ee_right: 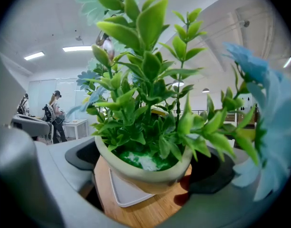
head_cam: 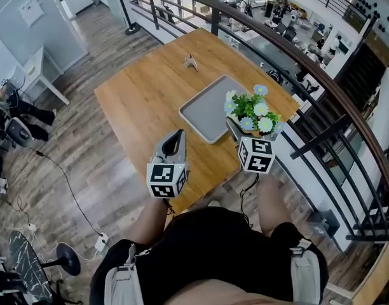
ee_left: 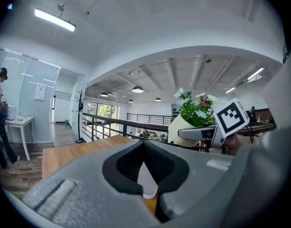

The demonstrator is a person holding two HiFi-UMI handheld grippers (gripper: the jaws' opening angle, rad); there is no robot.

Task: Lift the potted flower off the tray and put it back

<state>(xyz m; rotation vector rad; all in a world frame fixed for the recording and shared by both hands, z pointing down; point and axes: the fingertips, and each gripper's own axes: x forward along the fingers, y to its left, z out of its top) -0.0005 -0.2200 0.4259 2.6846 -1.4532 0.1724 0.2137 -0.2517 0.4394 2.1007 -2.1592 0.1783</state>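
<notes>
The potted flower (head_cam: 252,112), a cream pot of green leaves with white and blue blooms, hangs in the air over the table's near right corner, to the right of the grey tray (head_cam: 210,110). My right gripper (head_cam: 239,132) is shut on the pot (ee_right: 145,172), whose rim fills the space between the jaws; the tray's corner (ee_right: 126,194) shows below it. My left gripper (head_cam: 177,137) hovers over the table's near edge, left of the tray, shut on nothing, with its jaw tips meeting (ee_left: 144,151). From the left gripper view the lifted pot (ee_left: 181,127) is seen to the right.
The wooden table (head_cam: 143,94) carries a small pale object (head_cam: 192,62) near its far end. A dark metal railing (head_cam: 296,62) runs close along the table's right side. A white side table (head_cam: 39,68) and floor cables (head_cam: 67,183) lie to the left.
</notes>
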